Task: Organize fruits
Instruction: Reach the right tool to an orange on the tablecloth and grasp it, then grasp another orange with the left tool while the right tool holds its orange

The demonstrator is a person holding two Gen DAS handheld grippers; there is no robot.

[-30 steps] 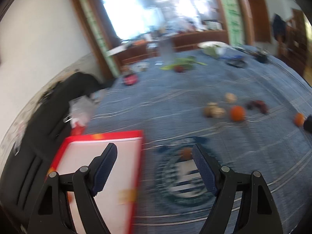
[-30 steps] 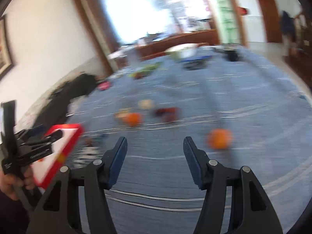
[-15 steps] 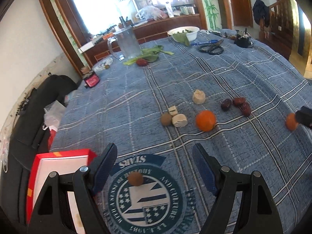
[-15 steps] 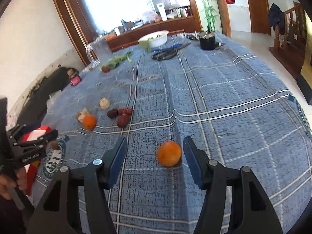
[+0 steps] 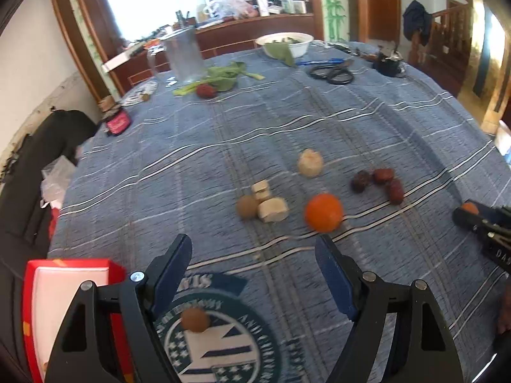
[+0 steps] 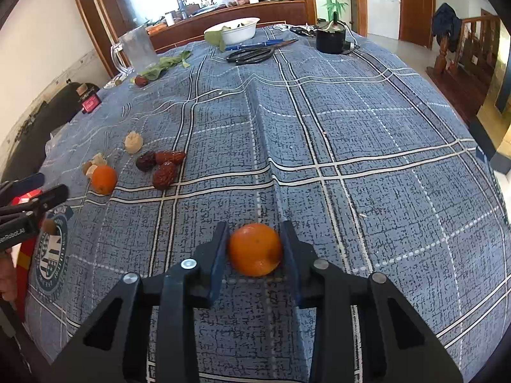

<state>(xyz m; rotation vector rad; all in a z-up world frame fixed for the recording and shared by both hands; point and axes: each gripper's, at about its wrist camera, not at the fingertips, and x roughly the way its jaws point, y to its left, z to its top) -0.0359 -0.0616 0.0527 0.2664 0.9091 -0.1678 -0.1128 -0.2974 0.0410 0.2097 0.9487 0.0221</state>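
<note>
The table [image 6: 351, 121], under a blue checked cloth, filled both views. Only the right wrist view showed the cloth running bare to the right edge, with floor beyond. Only the left wrist view showed the red box [image 5: 67, 287] at the near left corner, its white inside exposed. The glass jug [image 6: 137, 48], white bowl [image 6: 239, 30] and scissors [image 6: 252, 54] stood along the far side, well apart from the fruit.

The right gripper [image 6: 255, 249] was held low over the cloth, its fingers [image 6: 218, 255] closed against both sides of an orange [image 6: 255, 250] that rested on the cloth. In the left wrist view this gripper appeared at the right border, with a sliver of orange showing.

The left gripper [image 5: 255, 268] hovered with jaws wide apart and nothing between them. A small brown fruit [image 5: 195, 319] lay on the printed emblem [image 5: 223, 344] below its left finger.

A second orange [image 5: 323, 212] lay ahead, near three dark dates [image 5: 380, 183]. Pale fruit chunks [image 5: 271, 209] lay just left of that orange.
</note>
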